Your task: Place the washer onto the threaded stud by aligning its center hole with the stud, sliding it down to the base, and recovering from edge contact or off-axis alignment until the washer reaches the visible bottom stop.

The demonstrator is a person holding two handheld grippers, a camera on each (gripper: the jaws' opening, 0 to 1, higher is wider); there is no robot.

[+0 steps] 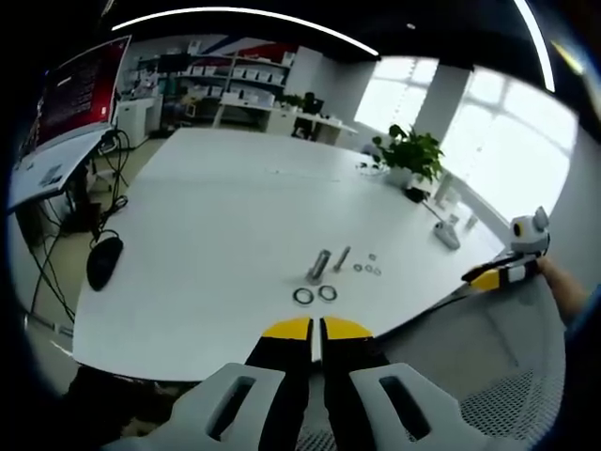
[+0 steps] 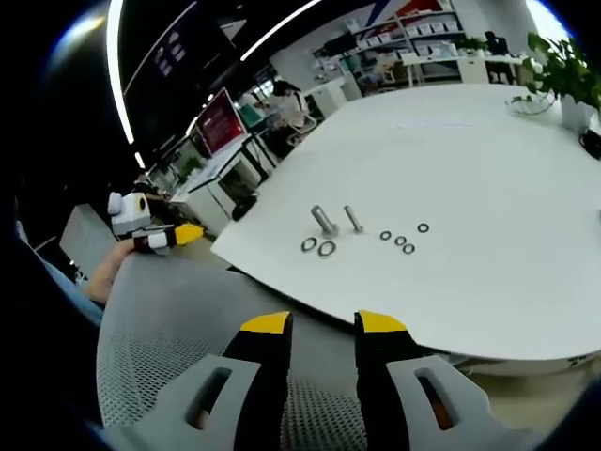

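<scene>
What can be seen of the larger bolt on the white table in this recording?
The larger bolt is a grey, metallic-looking stud lying on its side on the white table, near the table's front edge. It is thicker than the slimmer bolt beside it, and apart from it. Two large washers lie just in front of it; whether they touch is too small to tell. Neither gripper is near it, and its threads cannot be made out.
</scene>
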